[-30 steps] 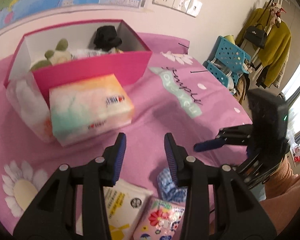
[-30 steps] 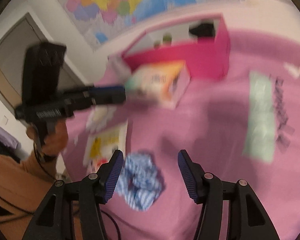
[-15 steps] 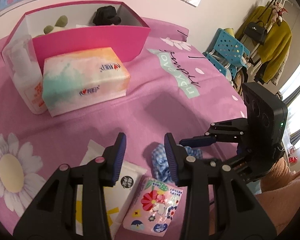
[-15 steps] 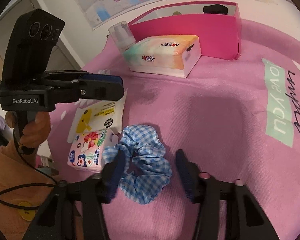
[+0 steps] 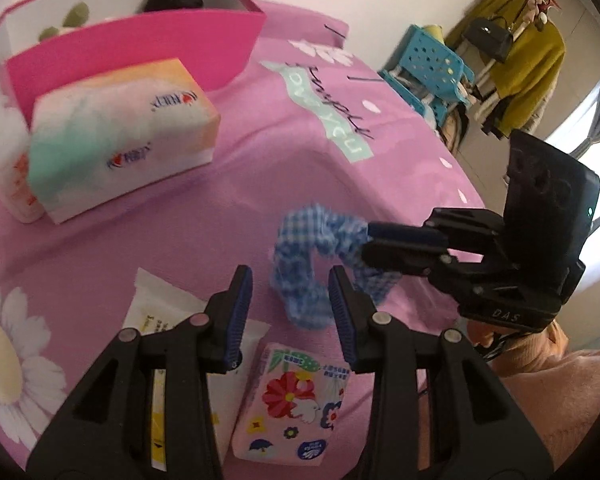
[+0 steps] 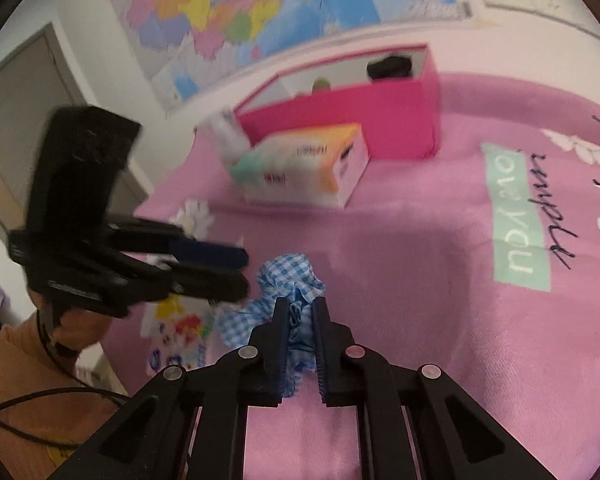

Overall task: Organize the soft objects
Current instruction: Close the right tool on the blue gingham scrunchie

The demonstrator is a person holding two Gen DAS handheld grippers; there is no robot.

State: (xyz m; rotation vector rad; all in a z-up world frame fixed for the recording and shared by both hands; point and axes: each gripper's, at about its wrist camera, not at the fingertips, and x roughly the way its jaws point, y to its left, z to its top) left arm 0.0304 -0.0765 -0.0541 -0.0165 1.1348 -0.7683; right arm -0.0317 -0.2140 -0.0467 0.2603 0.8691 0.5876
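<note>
Pink bedspread [image 5: 260, 184] under both tools. Pink box [image 6: 364, 120], well ahead of the right gripper [image 6: 300, 312], is the likely destination. Tissue box [image 6: 304, 164] stands just before it. Left gripper [image 5: 290, 292] hovers with jaws parted and empty above a floral tissue pack [image 5: 296, 400]. The right gripper's jaws have just been closing and now pinch the blue gingham scrunchie [image 5: 316, 248], which dangles. Lift clear, carry over the box wall before releasing.

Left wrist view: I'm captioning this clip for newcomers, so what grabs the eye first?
The blue gingham scrunchie, pinched in the right gripper above the pink bedspread. Behind it stand a pastel tissue box and an open pink box; a floral tissue pack lies under the empty left gripper.
</note>
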